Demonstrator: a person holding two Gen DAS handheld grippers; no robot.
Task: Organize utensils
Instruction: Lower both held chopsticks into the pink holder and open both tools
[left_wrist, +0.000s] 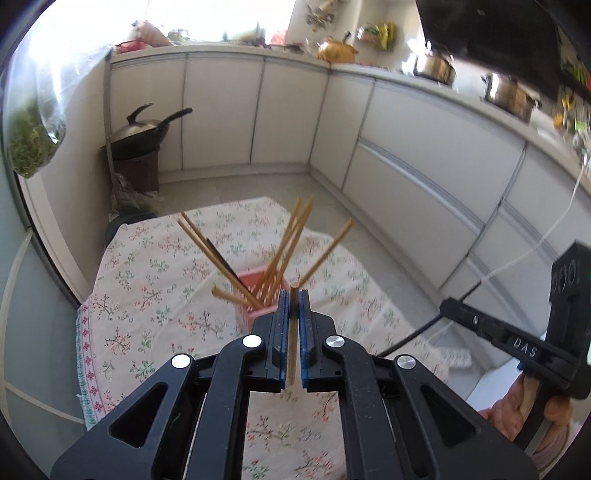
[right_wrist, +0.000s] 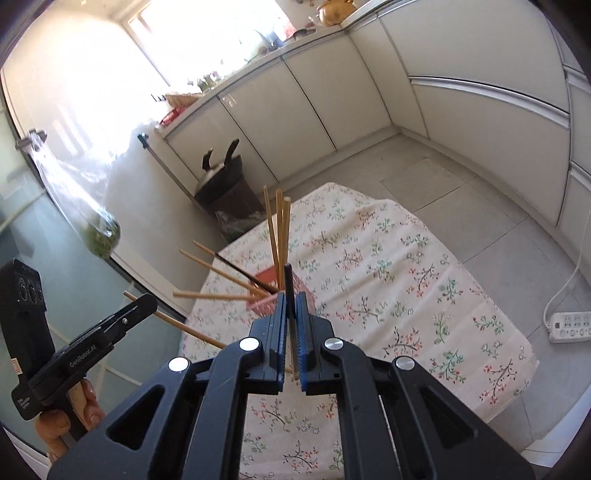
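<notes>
Both claws (left_wrist: 293, 306) (right_wrist: 291, 306) pinch chopsticks above a floral-clothed table (right_wrist: 406, 295) amid white kitchen cabinets (left_wrist: 221, 110).

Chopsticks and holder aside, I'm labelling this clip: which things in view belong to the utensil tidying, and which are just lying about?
Part of the job:
- pink holder with chopsticks
- wooden chopstick in left gripper
- dark chopstick in right gripper

Lying about:
- wok
- kettle
- power strip

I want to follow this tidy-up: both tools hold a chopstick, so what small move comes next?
Probably carry the left hand-held gripper forward and lower its wooden chopstick into the pink basket, where other chopsticks already stand.
</notes>
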